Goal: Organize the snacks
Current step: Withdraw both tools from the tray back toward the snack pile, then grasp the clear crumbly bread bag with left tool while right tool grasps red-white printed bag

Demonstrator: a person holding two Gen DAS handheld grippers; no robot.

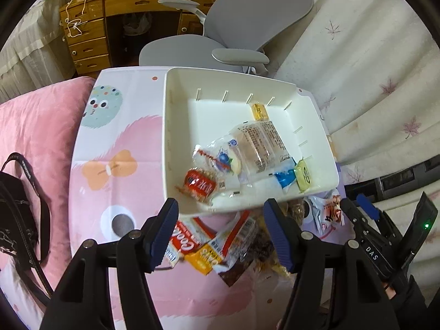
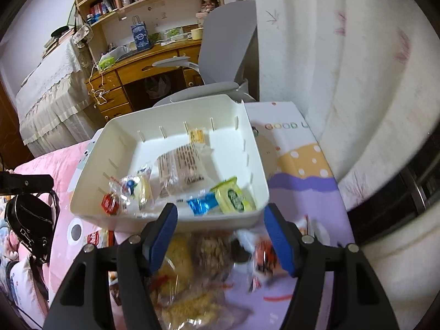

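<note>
A white plastic bin (image 1: 176, 143) (image 2: 90, 181) sits on a cartoon-print mat and holds several snacks: a red packet (image 1: 199, 184) (image 2: 110, 203), a clear long packet (image 1: 261, 143) (image 2: 178, 165), a blue packet (image 1: 286, 177) (image 2: 202, 203), a yellow-green packet (image 1: 302, 174) (image 2: 232, 196) and a small yellow one (image 1: 260, 110) (image 2: 196, 136). Loose snack packets (image 1: 211, 244) (image 2: 192, 261) lie in front of the bin. My left gripper (image 1: 221, 233) is open and empty above this pile. My right gripper (image 2: 221, 233) is open and empty over the pile; it also shows in the left wrist view (image 1: 365, 220).
A grey office chair (image 1: 233, 27) (image 2: 225, 49) and a wooden desk (image 1: 90, 33) (image 2: 132, 74) stand behind the mat. A black bag (image 1: 16, 214) (image 2: 30, 228) lies on the pink bedding at the left. A white curtain (image 1: 371, 68) (image 2: 343, 82) hangs at the right.
</note>
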